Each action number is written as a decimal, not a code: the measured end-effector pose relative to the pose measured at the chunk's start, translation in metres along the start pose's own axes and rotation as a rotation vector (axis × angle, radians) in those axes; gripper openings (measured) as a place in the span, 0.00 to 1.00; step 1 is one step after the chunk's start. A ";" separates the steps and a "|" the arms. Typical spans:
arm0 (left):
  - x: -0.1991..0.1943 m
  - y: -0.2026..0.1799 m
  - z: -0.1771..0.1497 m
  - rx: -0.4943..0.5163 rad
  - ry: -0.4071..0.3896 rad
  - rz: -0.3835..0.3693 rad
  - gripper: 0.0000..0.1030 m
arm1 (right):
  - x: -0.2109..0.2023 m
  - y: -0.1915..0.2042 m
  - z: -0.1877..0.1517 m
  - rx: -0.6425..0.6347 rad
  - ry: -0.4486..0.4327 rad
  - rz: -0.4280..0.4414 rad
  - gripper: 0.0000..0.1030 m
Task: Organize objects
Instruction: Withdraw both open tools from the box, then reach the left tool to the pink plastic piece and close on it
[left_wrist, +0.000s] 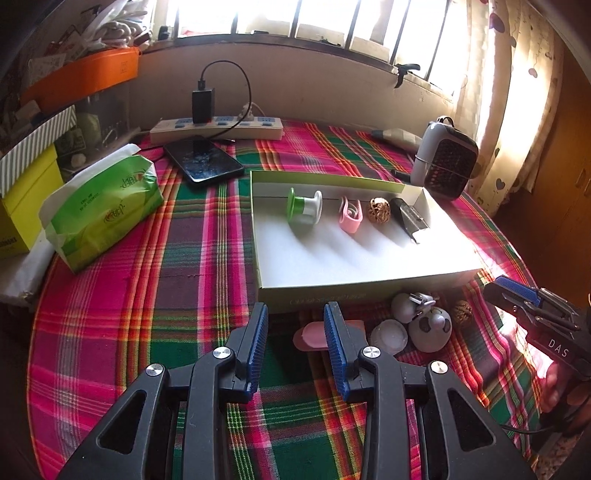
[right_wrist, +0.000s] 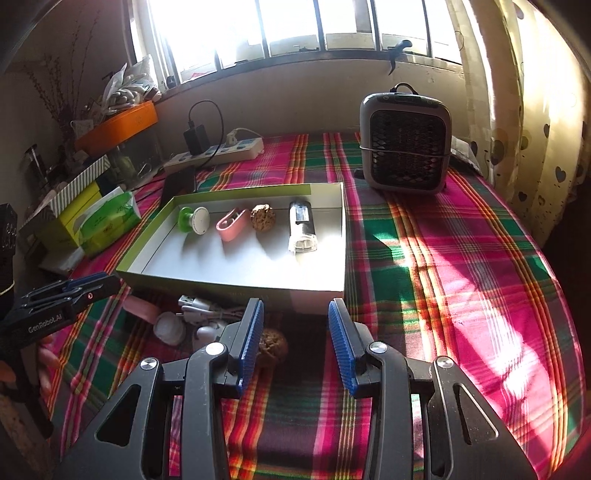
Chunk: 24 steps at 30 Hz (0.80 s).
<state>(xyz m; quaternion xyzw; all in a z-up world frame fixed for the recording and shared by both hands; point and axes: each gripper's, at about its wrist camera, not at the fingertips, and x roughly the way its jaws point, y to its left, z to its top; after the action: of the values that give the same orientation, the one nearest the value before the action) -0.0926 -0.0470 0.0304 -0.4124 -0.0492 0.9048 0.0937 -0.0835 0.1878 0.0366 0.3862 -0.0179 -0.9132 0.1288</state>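
A shallow white box (left_wrist: 354, 291) on the plaid cloth holds a green-and-white spool (left_wrist: 304, 208), a pink clip (left_wrist: 351, 216), a walnut (left_wrist: 378, 210) and a black-and-silver lighter (left_wrist: 408, 219) in a row. Loose in front of it lie a pink case (left_wrist: 314, 338), a white plug (left_wrist: 410, 304), a white round piece (left_wrist: 389, 334), a spotted white figure (left_wrist: 430, 328) and a second walnut (right_wrist: 273, 347). My left gripper (left_wrist: 297, 326) stands open over the cloth, beside the pink case. My right gripper (right_wrist: 295, 330) is open, its left finger next to the loose walnut.
A grey desk heater (right_wrist: 406, 147) stands behind the box on the right. A power strip (left_wrist: 218, 129), a phone (left_wrist: 205, 164), a green tissue pack (left_wrist: 107, 210) and stacked boxes (left_wrist: 29, 192) fill the left. Bare cloth (right_wrist: 461, 277) lies to the right.
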 end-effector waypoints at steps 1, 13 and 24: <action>0.001 -0.001 -0.001 0.004 0.007 -0.008 0.29 | 0.002 0.000 -0.002 -0.001 0.007 0.002 0.38; 0.014 -0.005 -0.008 0.000 0.054 -0.078 0.29 | 0.015 0.002 -0.010 0.004 0.052 0.013 0.42; 0.012 -0.014 -0.013 0.007 0.061 -0.136 0.29 | 0.023 0.006 -0.012 -0.007 0.079 0.024 0.43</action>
<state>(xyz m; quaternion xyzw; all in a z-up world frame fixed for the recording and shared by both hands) -0.0883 -0.0308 0.0153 -0.4349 -0.0712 0.8836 0.1580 -0.0893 0.1769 0.0126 0.4214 -0.0144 -0.8956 0.1418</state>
